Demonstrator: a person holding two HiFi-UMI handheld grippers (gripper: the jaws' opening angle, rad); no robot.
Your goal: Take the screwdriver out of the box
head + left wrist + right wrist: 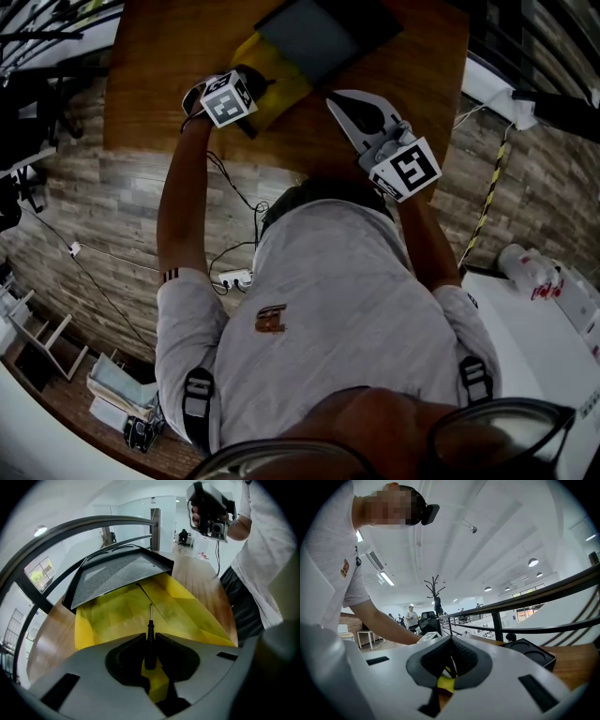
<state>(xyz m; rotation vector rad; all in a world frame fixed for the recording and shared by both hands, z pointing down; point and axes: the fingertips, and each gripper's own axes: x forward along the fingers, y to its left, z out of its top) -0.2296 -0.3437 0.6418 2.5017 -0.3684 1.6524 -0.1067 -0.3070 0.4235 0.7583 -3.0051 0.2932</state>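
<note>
Black screwdriver [149, 641] over yellow box [110, 616]

On the tabletop [150, 84]: box [272, 70], lid [323, 33] propped up along the far side. Lies in the open box, between the left hand-held gripper [150, 635] jaws: screwdriver [150, 651] (tip toward the lid). Right of the box, over the tabletop: right hand-held gripper [342, 105].

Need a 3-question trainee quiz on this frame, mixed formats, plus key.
1. True or false: the right gripper is shut with nothing between its jaws.
2. The open box is lined in: A red, B yellow, C blue.
3. Fill in: the left gripper is shut on the black ____ of the screwdriver.
Key: 1 true; 2 B; 3 handle.
</note>
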